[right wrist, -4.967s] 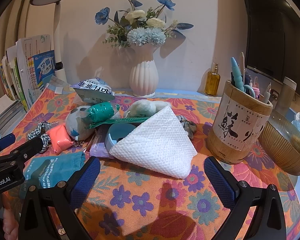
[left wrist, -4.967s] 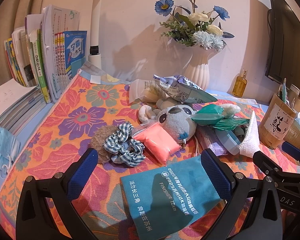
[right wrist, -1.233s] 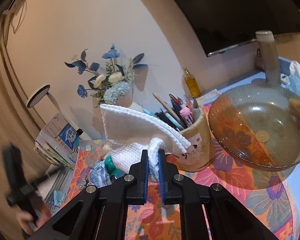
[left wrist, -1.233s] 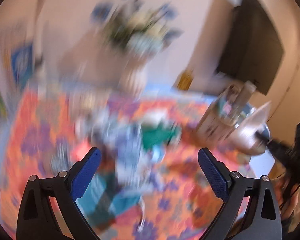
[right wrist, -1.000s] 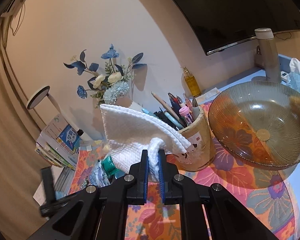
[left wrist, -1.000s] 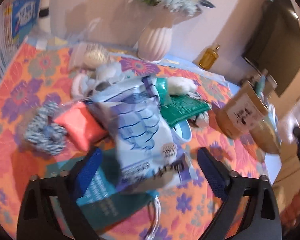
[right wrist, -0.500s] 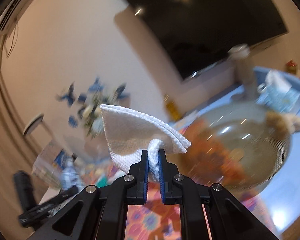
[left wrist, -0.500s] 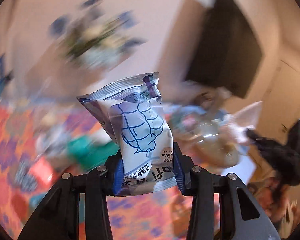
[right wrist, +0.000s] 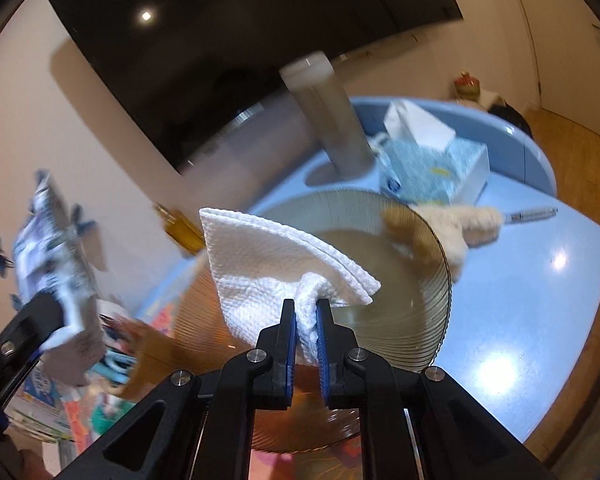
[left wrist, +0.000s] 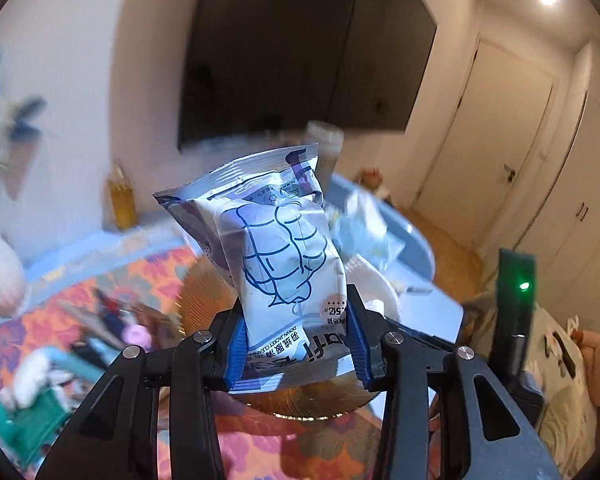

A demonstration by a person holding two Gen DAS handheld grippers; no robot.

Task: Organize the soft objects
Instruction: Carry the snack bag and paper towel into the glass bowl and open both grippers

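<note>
Left wrist view: our left gripper (left wrist: 295, 344) clamped the wipes packet (left wrist: 279, 256) above the ribbed bowl (left wrist: 203, 300). Our right gripper (right wrist: 306, 316) pinched the folded white cloth (right wrist: 267, 264) over that bowl.

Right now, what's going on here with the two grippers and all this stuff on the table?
A person is tidying soft items with a gripper in each hand. The left gripper has closed on a wet-wipe packet, which it holds up in front of the ribbed glass bowl. The right gripper pinches a folded white paper towel over the same bowl. A tissue box and a plush toy lie just behind it.
</note>
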